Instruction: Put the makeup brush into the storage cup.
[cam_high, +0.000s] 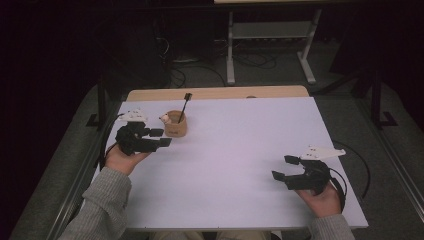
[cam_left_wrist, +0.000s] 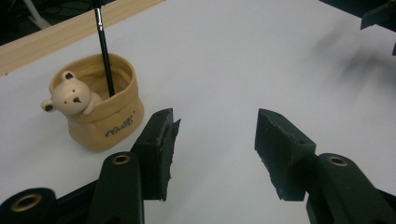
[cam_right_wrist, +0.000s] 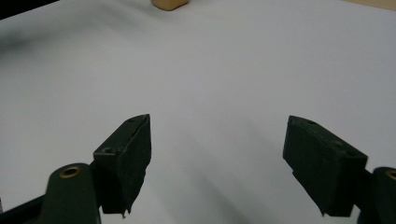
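A tan cloth-look holder (cam_high: 176, 125) with a small bear figure on its rim stands near the far left of the white table top (cam_high: 235, 150). A thin black stick (cam_high: 185, 106) leans upright in it. My left gripper (cam_high: 160, 137) is open just left of the holder, jaws pointing right and nothing between them. In the left gripper view the holder (cam_left_wrist: 100, 112) and stick (cam_left_wrist: 105, 56) sit left of the open jaws of the left gripper (cam_left_wrist: 215, 121). My right gripper (cam_high: 283, 167) rests open near the front right; its view has the right gripper (cam_right_wrist: 217, 126) over bare table.
A wooden strip (cam_high: 215, 93) runs along the table's far edge. Beyond it a white desk frame (cam_high: 270, 45) and cables lie on the dark floor. The holder's base (cam_right_wrist: 169, 3) peeks in at the top of the right gripper view.
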